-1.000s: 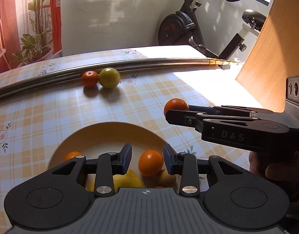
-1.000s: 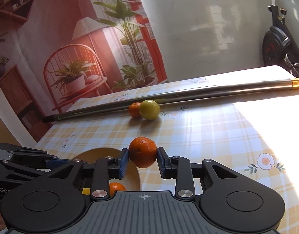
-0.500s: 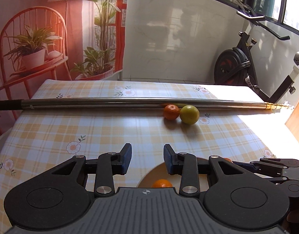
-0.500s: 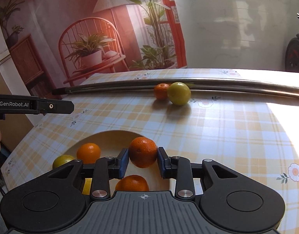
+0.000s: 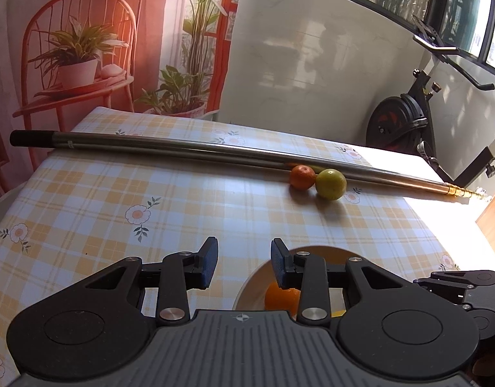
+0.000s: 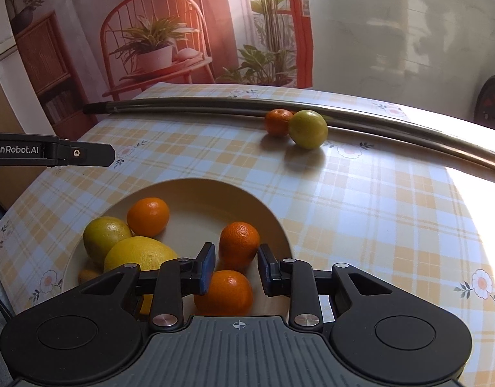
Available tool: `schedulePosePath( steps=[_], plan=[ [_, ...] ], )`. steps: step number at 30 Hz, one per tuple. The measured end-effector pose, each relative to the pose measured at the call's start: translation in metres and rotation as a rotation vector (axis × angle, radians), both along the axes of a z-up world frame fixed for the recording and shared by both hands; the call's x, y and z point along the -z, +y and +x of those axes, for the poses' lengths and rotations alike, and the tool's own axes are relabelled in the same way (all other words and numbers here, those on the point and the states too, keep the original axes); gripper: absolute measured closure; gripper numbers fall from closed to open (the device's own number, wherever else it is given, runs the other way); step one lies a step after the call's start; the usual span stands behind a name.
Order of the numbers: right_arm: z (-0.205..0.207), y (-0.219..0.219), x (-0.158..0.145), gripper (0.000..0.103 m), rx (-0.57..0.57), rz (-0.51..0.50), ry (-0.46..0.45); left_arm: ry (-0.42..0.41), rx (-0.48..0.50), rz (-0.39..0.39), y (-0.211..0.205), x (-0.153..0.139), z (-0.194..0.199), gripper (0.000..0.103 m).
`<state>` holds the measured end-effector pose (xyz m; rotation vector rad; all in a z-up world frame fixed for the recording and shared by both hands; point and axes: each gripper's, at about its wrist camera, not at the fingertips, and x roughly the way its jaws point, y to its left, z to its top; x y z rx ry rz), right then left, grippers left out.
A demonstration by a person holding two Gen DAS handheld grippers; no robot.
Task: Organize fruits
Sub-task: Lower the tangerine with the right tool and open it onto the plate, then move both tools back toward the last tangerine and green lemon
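Observation:
A beige plate (image 6: 196, 183) on the checked tablecloth holds several citrus fruits: an orange (image 6: 148, 216), a green lemon (image 6: 105, 237), a yellow lemon (image 6: 139, 254) and a near orange (image 6: 226, 290). My right gripper (image 6: 236, 258) hovers over the plate's right side, open, its pads just clear of a mandarin (image 6: 239, 245) lying in the plate. My left gripper (image 5: 244, 264) is open and empty above the cloth, just left of the plate (image 5: 247, 287). A small mandarin (image 6: 277, 122) and a yellow-green citrus (image 6: 307, 129) sit touching on the table by the pole.
A long metal pole (image 5: 183, 148) lies across the far side of the table. An exercise bike (image 5: 405, 125) stands beyond the far right corner, and a wooden board (image 5: 492, 222) rises at the right edge. The left gripper's side (image 6: 54, 154) shows at the left of the right wrist view.
My right gripper carried the mandarin over the plate, came down and opened; the mandarin now lies in the plate. My left gripper swung left, off the plate.

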<state>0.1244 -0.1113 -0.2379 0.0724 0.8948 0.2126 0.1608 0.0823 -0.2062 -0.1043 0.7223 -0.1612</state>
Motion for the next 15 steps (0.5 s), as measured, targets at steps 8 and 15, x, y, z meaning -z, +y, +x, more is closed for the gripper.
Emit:
schedulePosePath(
  steps=[8, 15],
  plan=[
    [-0.004, 0.001, -0.004, 0.077, 0.01, -0.037, 0.004, 0.002, -0.002, -0.019, 0.002, 0.002, -0.006, 0.065],
    [-0.006, -0.009, -0.012, 0.076, 0.04, 0.005, -0.04, 0.03, -0.001, -0.011, 0.0, 0.005, -0.005, 0.06]
  ],
)
